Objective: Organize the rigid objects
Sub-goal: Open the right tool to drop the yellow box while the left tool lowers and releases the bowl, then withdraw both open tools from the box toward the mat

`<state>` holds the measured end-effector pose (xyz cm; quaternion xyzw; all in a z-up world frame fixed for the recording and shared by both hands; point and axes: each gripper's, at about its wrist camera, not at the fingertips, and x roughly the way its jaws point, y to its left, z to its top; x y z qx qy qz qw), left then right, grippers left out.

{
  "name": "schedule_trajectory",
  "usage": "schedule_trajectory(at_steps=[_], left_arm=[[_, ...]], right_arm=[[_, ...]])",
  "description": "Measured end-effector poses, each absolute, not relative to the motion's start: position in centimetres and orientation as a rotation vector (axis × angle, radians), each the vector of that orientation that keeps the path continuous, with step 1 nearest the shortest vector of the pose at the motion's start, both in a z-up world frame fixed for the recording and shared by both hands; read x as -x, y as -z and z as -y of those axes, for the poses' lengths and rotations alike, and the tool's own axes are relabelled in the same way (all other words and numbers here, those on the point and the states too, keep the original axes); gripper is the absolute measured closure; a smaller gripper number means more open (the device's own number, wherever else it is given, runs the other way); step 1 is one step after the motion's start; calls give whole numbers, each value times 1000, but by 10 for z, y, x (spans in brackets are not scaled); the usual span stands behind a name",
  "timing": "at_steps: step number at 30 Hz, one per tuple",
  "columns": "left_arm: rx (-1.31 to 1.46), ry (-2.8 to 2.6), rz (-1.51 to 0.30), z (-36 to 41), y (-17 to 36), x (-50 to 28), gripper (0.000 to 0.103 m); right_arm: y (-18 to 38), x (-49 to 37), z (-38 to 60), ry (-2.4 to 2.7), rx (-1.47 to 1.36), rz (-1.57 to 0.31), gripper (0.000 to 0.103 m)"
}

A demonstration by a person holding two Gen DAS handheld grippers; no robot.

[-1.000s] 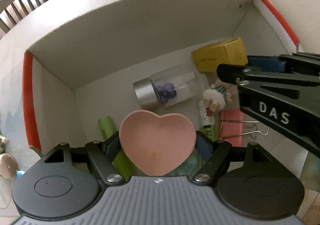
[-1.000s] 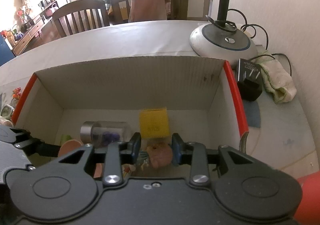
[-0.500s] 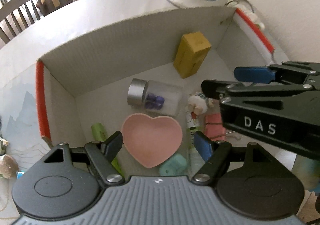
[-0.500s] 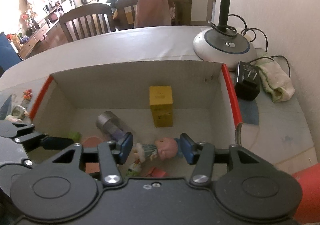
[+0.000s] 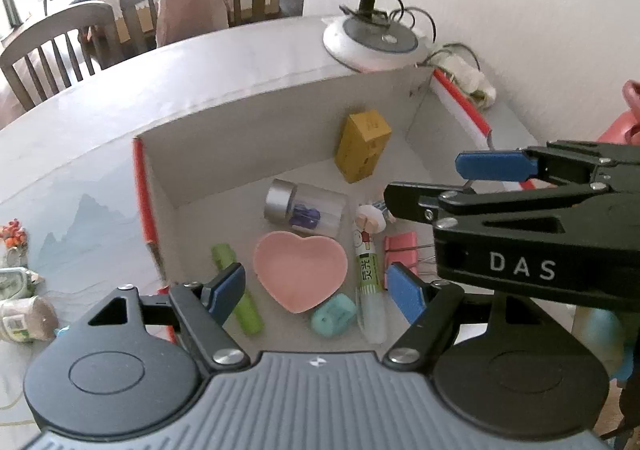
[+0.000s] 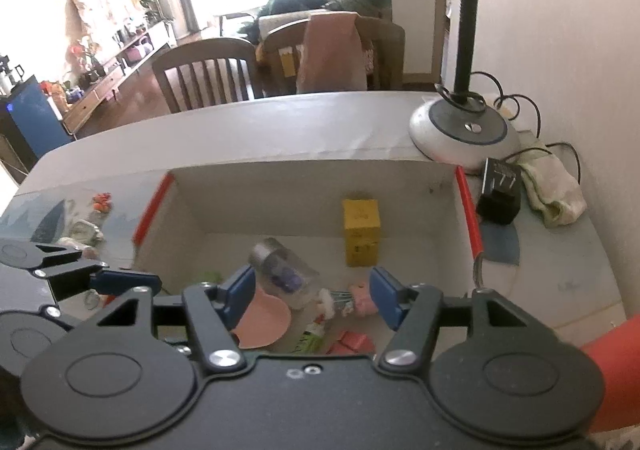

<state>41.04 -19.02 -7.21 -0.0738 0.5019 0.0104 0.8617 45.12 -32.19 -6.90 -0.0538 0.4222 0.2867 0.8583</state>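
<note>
A white cardboard box [image 5: 248,129] with red edges holds a pink heart dish [image 5: 300,274], a clear jar with a silver lid [image 5: 304,205], a yellow carton [image 5: 362,145], a small doll [image 5: 370,215], a glue stick [image 5: 368,282], a green marker [image 5: 238,290], a teal sharpener [image 5: 334,316] and a pink binder clip [image 5: 402,248]. My left gripper [image 5: 316,290] is open and empty above the box's near side. My right gripper [image 6: 312,294] is open and empty above the doll [image 6: 360,300]; it also shows in the left wrist view [image 5: 440,181].
A lamp base [image 6: 464,133] with cables, a black plug adapter [image 6: 500,197] and a cloth [image 6: 552,185] sit behind and right of the box. Small items [image 5: 20,290] lie on the table left of the box. Chairs [image 6: 208,77] stand beyond the table.
The left gripper opened and let go of the pink heart dish. The right gripper opened and released the doll. Both have risen and pulled back from the box.
</note>
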Motion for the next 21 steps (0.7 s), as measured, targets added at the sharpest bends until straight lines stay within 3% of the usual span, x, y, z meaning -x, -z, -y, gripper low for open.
schedule_trajectory(at_steps=[6,10,21], left_arm=[[186,-19,-1004,177,53,-386,25],[219,-11,-975,163,44,-367,25],[225,-20,-883,111,27,-309,20]], right_arm=[[52,-429,320,-634,92,-846,33],[41,-412,316,-641,82,-818,23],[21,-347,285,-689,54,-748,14]])
